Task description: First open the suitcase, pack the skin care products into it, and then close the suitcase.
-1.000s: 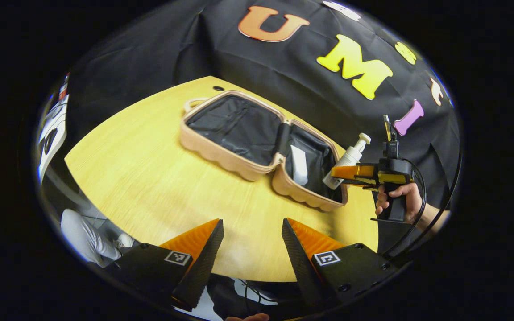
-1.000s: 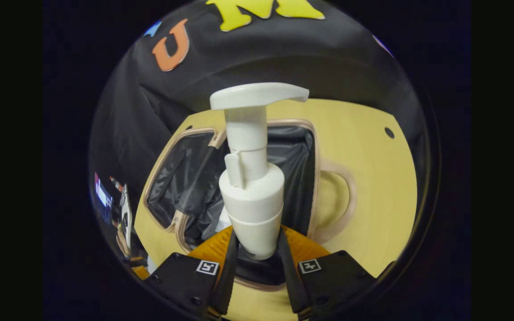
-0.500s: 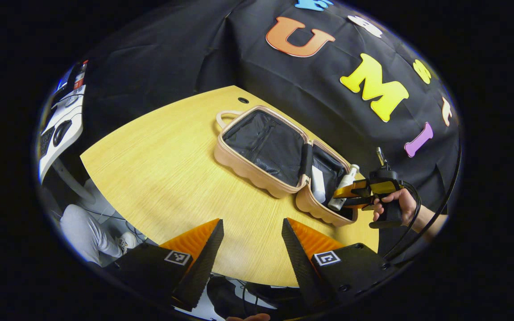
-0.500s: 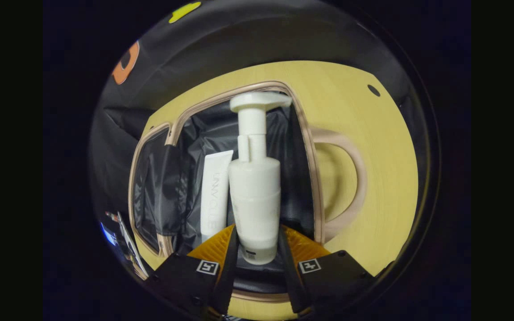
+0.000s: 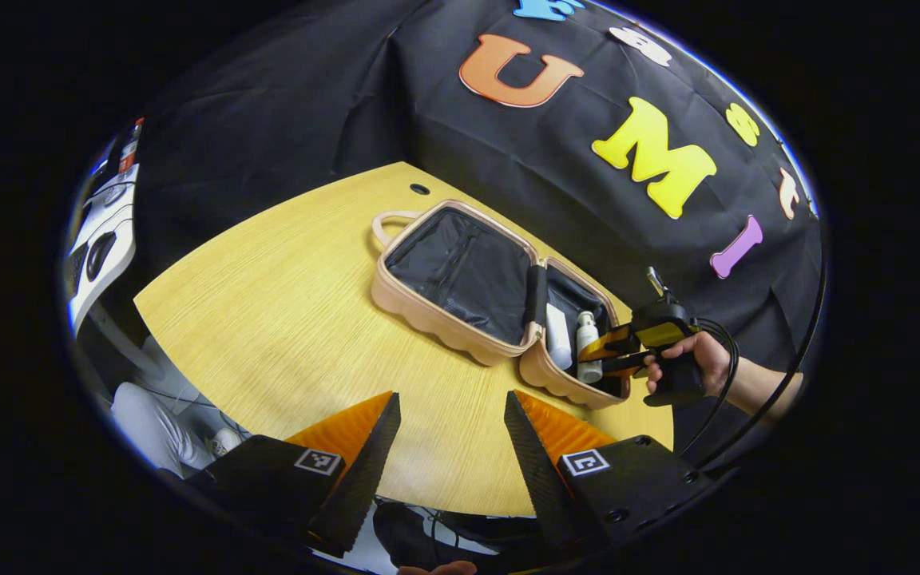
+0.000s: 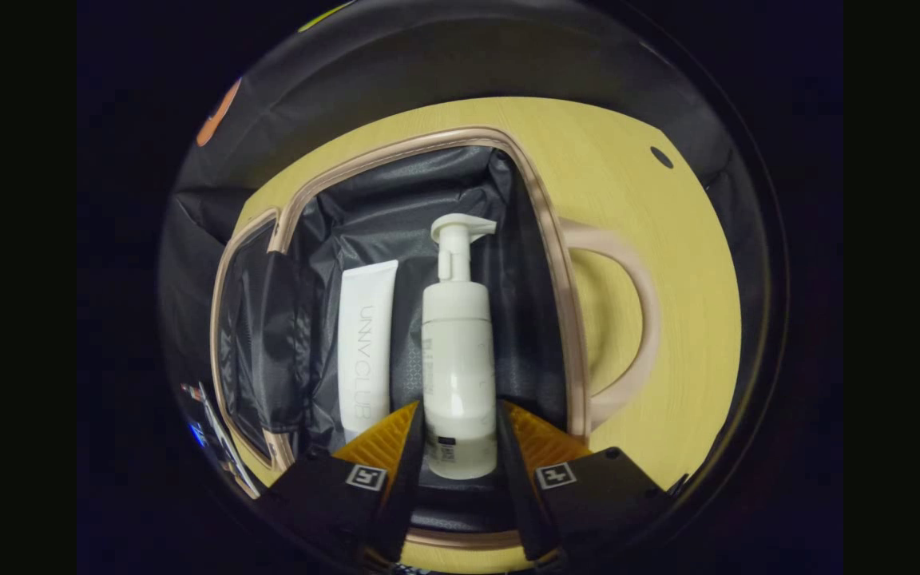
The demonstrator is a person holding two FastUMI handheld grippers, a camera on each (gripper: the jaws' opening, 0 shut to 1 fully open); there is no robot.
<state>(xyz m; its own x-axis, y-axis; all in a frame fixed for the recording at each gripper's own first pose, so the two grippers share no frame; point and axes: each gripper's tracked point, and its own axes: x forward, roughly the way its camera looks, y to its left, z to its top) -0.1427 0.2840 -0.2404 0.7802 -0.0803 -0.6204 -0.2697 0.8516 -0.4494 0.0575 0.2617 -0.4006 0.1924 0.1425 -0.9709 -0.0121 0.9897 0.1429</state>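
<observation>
1. Inside the open suitcase, in the half nearer the right gripper, the pump bottle lies flat on the dark lining, just beside a white tube.
2. Both long axes run parallel, and the bottle's pump head points away from the right gripper along its fingers.
3. The right gripper's fingers flank the bottle's base; whether they press it or have let go cannot be told.
4. The left gripper hangs spread and empty over the table, well apart from the suitcase.
5. The other, empty half lies toward the left gripper, so judged from this, that gripper is better placed to fold it over for closing.
</observation>
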